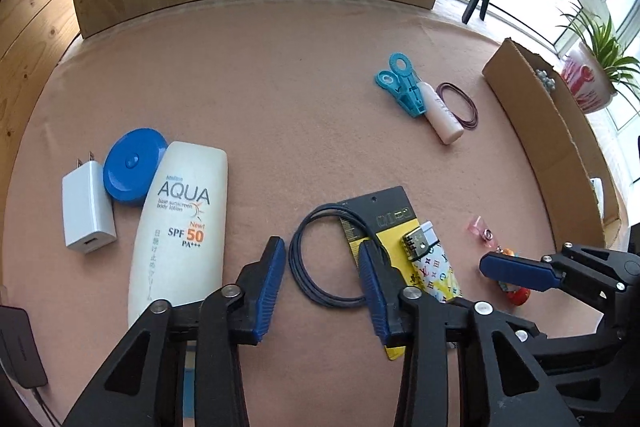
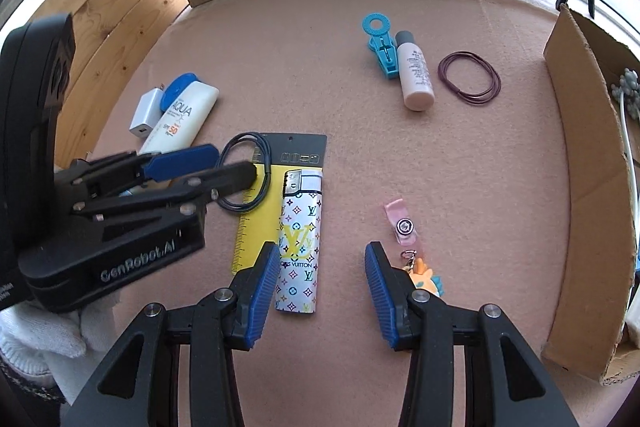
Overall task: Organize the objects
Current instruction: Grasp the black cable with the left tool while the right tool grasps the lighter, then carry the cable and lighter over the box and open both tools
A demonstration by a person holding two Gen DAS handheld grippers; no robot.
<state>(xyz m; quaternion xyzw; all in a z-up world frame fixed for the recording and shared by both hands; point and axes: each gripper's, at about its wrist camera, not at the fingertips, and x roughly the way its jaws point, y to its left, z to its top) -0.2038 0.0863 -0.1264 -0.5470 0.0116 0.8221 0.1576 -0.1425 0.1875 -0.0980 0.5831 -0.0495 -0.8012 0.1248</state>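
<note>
My left gripper (image 1: 322,285) is open and low over the pink mat, its fingers either side of a dark blue cord loop (image 1: 320,259) that overlaps a yellow-and-black card (image 1: 380,215). A patterned lighter (image 2: 300,251) lies on that card. My right gripper (image 2: 322,289) is open too, with the lighter just outside its left finger and bare mat between the pads. A pink badge clip with an orange toy (image 2: 405,227) lies by its right finger. In the right wrist view the left gripper (image 2: 236,163) reaches over the cord loop (image 2: 244,183).
A sunscreen bottle (image 1: 180,227), white charger (image 1: 88,211) and blue round case (image 1: 134,167) lie at the left. A teal clip (image 2: 380,47), small pink bottle (image 2: 416,75) and maroon hair ties (image 2: 470,77) lie further back. A cardboard box (image 2: 588,167) stands on the right.
</note>
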